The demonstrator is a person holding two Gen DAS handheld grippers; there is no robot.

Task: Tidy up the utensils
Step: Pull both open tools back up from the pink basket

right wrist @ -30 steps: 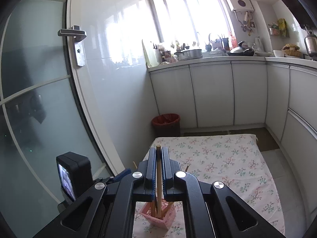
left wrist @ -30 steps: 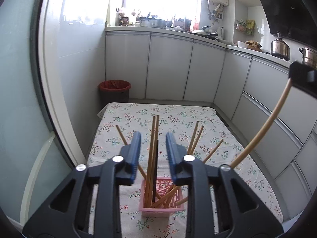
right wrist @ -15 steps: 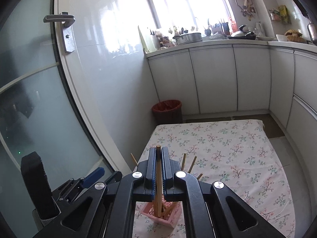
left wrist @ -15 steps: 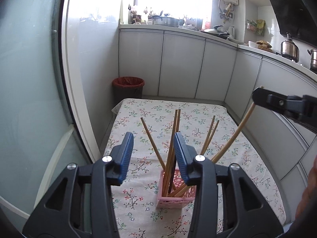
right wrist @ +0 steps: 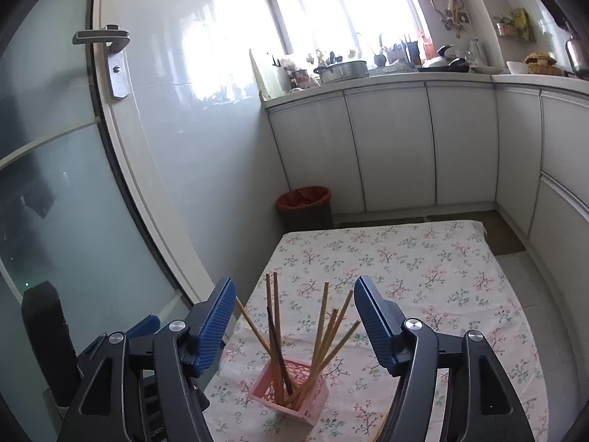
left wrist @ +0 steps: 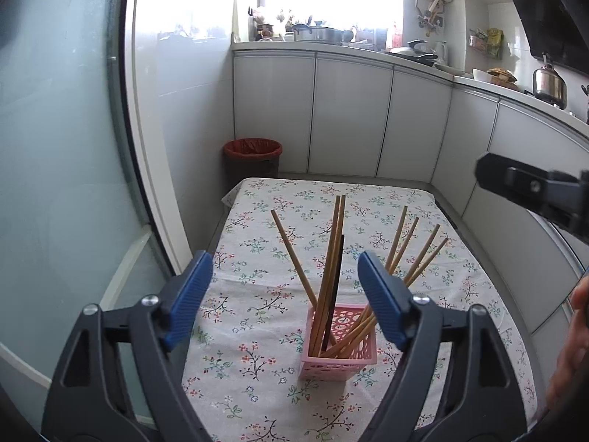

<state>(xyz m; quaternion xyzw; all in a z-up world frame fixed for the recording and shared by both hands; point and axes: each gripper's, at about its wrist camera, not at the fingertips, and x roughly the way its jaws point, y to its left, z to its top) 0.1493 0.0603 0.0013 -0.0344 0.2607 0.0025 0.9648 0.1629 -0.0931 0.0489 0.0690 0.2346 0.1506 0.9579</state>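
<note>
Left gripper [left wrist: 285, 298]: jaws spread wide, nothing between the blue pads [left wrist: 189, 296], touching nothing. Right gripper [right wrist: 294, 326]: also spread wide, empty; its black body shows at the right edge of the left view.

Pink basket [left wrist: 340, 346] sits low centre in both views, on the floral tablecloth [left wrist: 257, 316]. Chopsticks [left wrist: 331, 276] stand in it, fanned out and leaning; one dark stick [left wrist: 335, 287] among the wooden ones.

Change from half a second ago: the right gripper was clamped on a wooden chopstick above the basket; now it has let go and that stick is in the basket. The left jaws have spread further.

Room: white cabinets [right wrist: 390, 147] along the back, red-lined bin [left wrist: 254, 156] beyond the table's far left corner, frosted glass door [right wrist: 66, 184] at left, bright window upper centre, kettle [left wrist: 548, 83] upper right.
</note>
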